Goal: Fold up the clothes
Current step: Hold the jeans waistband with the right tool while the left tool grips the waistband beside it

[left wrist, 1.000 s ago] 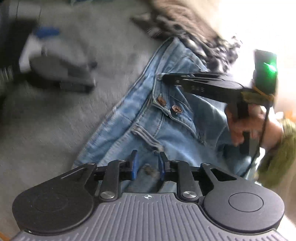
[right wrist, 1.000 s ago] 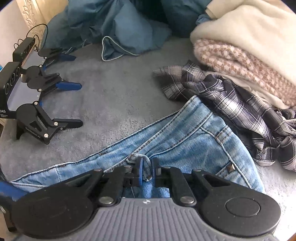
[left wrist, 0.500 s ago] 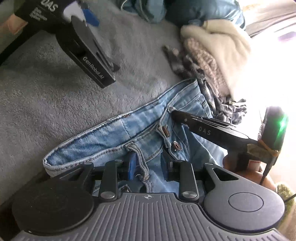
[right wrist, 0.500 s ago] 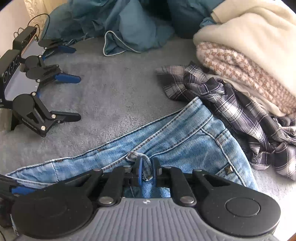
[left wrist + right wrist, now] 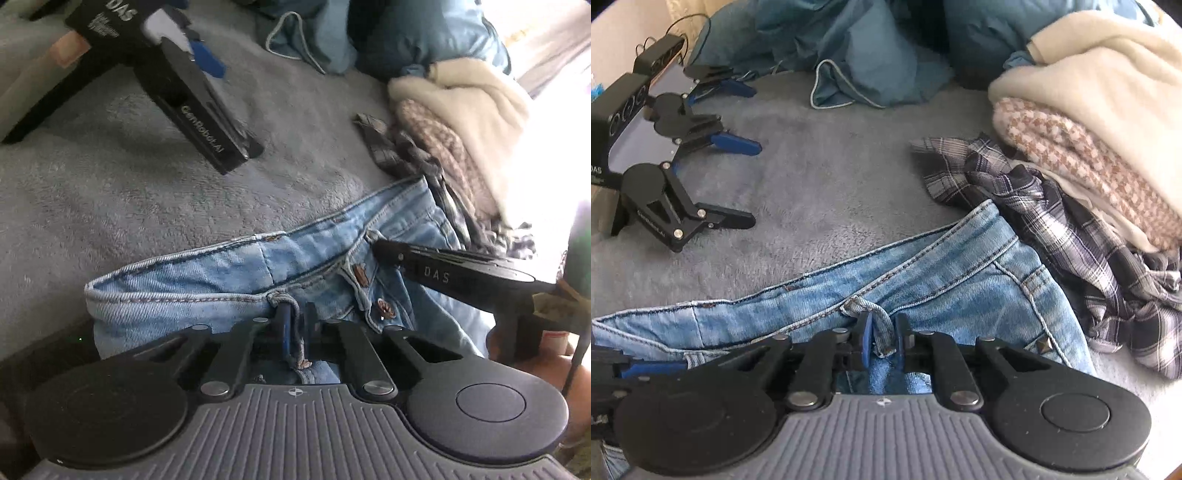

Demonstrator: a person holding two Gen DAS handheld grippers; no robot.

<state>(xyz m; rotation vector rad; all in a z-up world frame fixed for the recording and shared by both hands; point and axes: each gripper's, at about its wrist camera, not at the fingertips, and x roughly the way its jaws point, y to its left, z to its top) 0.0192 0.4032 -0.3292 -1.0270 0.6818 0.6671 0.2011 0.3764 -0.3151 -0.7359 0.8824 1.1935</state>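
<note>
On the grey fleece cover: jeans [image 5: 923,280] spread waistband-up toward the cameras, fly buttons showing in the left wrist view
Waistband axis: runs left to right across both views, far end rising toward the plaid shirt [image 5: 1052,221]
Left gripper [image 5: 295,325]: pinched tight on a belt loop [image 5: 291,328], loop caught between the blue pads
Right gripper [image 5: 882,334]: narrow, clamped on another belt loop [image 5: 881,328] further along the same band
Spacing: both grips on one waistband edge, right gripper's arm seen in the left view just beyond the fly, near but not touching the left
Direction of cloth from grippers: bulk of the denim lies ahead of and below both sets of fingers; legs out of sight under the housings
Likely step: lift or draw the band taut; judgement only
Turning point: pull must run along the band axis, else the fly side sags
Nearer to pile: right gripper, beside the folded cream and houndstooth knits [image 5: 1089,122]
Clutter: spare gripper rigs [image 5: 672,177] parked well apart on the far left
</note>
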